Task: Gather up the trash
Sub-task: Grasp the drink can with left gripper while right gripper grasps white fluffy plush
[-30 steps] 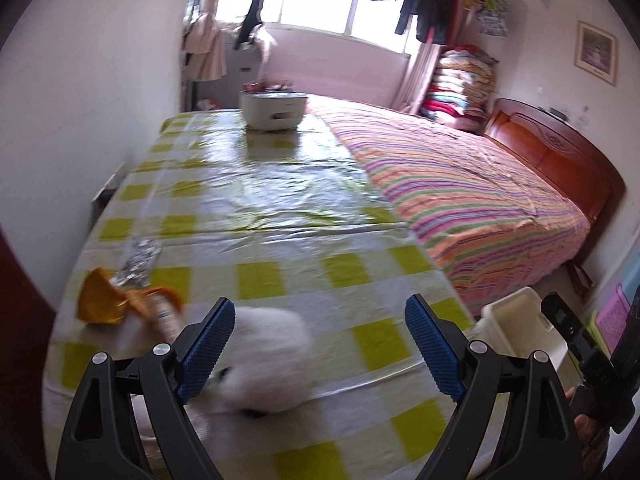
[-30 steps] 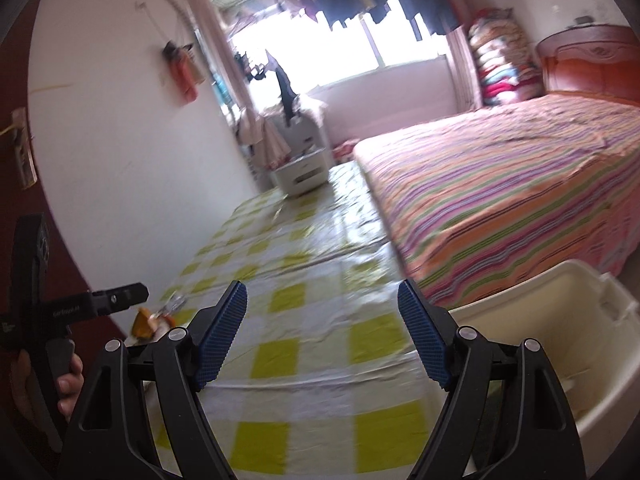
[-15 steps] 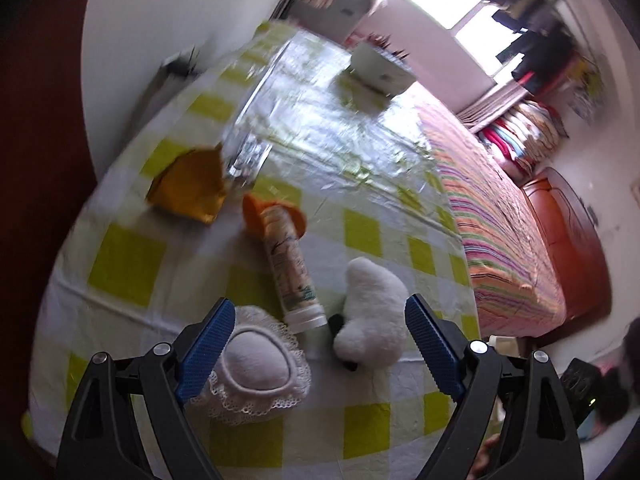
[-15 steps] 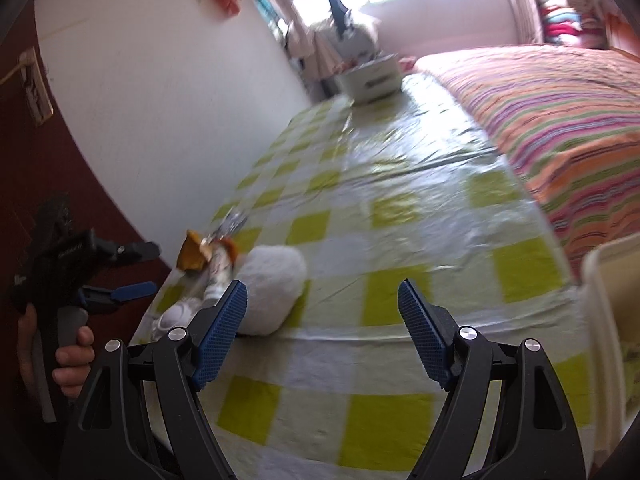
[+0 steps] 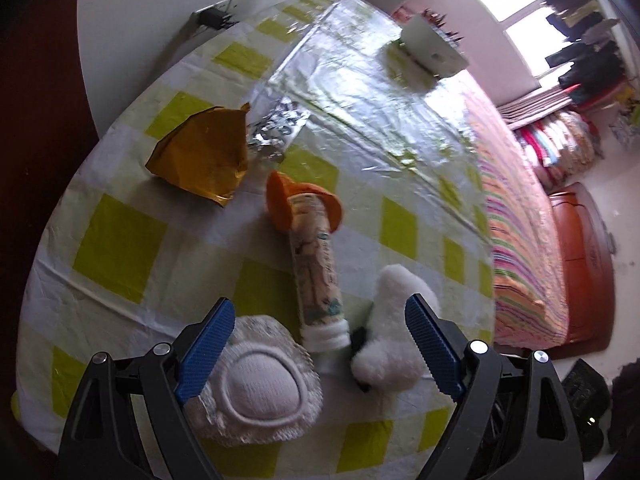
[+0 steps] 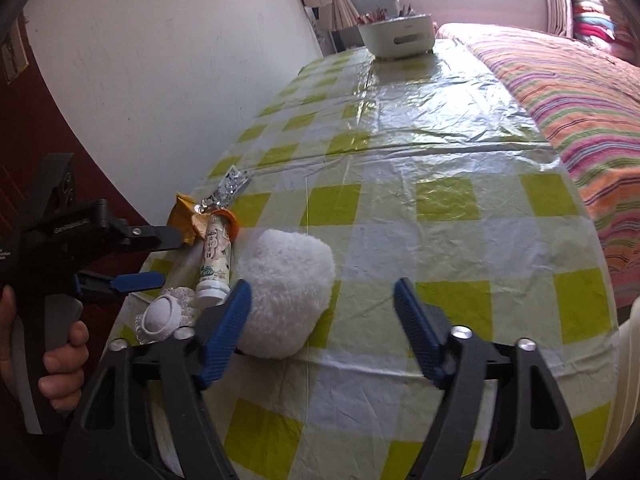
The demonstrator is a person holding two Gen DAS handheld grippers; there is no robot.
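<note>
Left gripper (image 5: 316,344): lowered over bottle (image 5: 316,268), jaws open, empty. Right gripper (image 6: 322,316): jaws just narrowed, still empty; fluffy pad (image 6: 286,292) at nine o'clock. Collection imminent.

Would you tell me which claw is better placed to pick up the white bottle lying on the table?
Left, probably. The left claw stands open with the white bottle lying just ahead between its fingers; the right claw, which has just been closing, faces bare tablecloth.

place: home bedroom | evidence: striped bed (image 6: 576,92); wooden headboard (image 5: 580,264); hanging clothes (image 5: 580,52); checked table (image 6: 400,168)
</note>
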